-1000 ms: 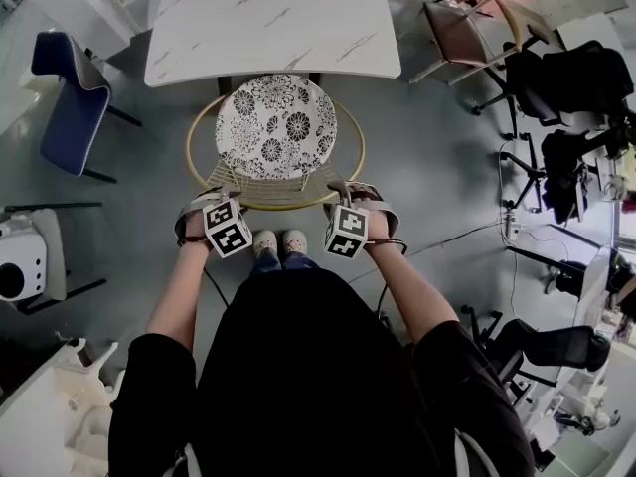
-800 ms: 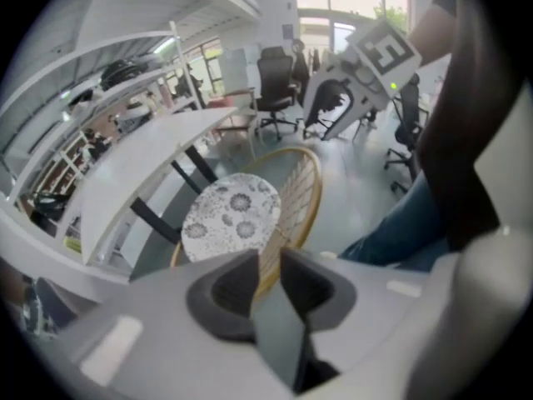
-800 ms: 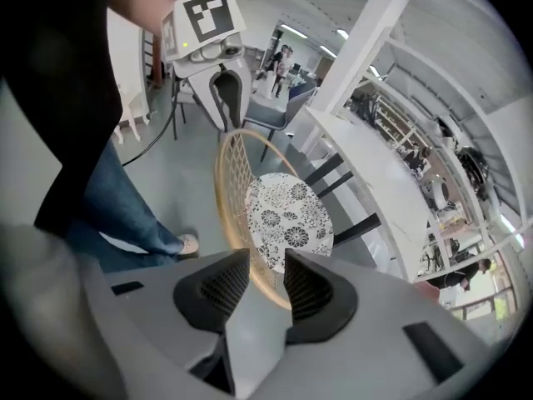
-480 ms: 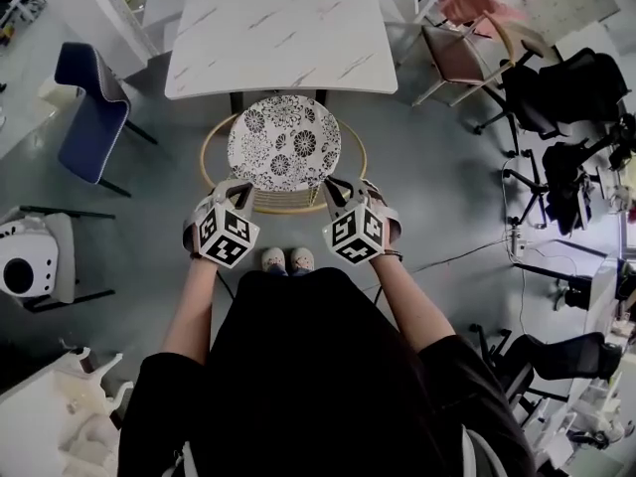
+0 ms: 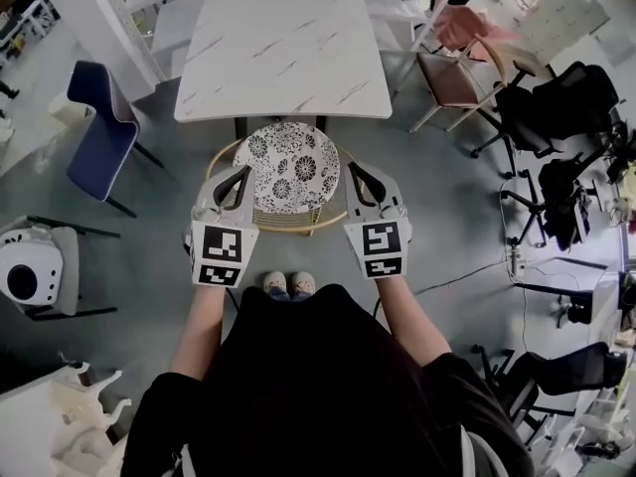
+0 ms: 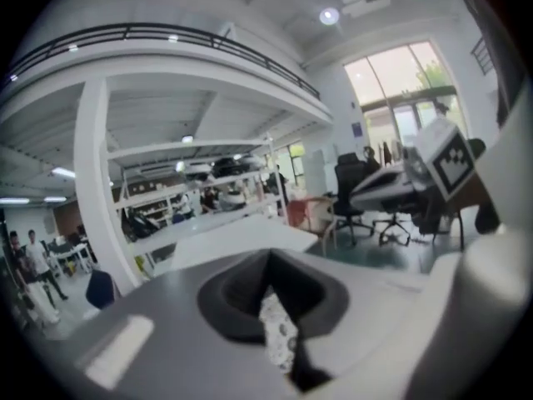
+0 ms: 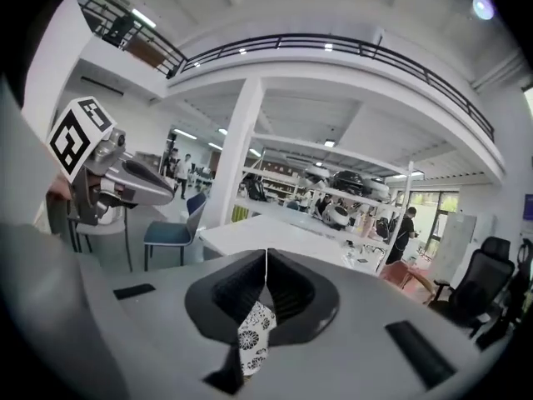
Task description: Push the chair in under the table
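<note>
**Both grippers shut and empty over the chair**

Head view: The chair has a flower seat and a gold wire rim. It stands on the grey floor at the near edge of the white table. The seat's far edge just meets the table's edge, and most of the seat sticks out on the near side. The left gripper shows over the seat's left side and the right gripper over its right side. Both point toward the table. A blue chair stands to the left and a pink chair to the right.

Left gripper view: The left gripper has its fingers pressed together with nothing between them. A bit of the flower seat shows through a gap below. The table lies beyond.

Right gripper view: The right gripper also has its fingers pressed together and holds nothing. The flower seat peeps through below. The table lies beyond, with the blue chair to its left.
</note>
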`<act>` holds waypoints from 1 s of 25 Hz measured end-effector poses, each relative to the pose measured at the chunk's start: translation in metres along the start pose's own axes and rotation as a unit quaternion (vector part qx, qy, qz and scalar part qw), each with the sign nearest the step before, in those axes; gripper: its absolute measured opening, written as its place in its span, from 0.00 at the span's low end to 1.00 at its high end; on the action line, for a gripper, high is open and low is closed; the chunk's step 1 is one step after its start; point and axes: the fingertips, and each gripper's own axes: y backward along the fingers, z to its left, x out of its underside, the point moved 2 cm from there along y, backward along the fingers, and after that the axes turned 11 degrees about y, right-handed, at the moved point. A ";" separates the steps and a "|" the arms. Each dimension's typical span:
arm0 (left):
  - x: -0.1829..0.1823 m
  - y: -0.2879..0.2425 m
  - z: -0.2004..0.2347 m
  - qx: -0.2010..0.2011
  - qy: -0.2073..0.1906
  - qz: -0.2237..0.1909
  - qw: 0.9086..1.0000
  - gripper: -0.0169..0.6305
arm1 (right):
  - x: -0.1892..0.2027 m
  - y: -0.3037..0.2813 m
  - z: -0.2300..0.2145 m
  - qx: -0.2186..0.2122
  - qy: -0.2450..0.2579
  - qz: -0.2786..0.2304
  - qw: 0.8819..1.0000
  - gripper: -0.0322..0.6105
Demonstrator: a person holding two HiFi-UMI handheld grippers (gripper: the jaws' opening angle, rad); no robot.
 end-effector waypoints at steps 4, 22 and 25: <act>-0.044 0.023 0.005 -0.026 0.044 -0.068 0.996 0.04 | -0.031 0.016 -0.024 0.033 -0.057 -0.046 0.997 0.09; -0.084 0.070 0.015 -0.063 0.074 -0.158 0.983 0.04 | -0.091 0.054 -0.028 0.064 -0.086 -0.121 0.987 0.08; -0.085 0.070 0.010 -0.057 0.070 -0.156 0.984 0.04 | -0.091 0.054 -0.026 0.060 -0.089 -0.123 0.987 0.08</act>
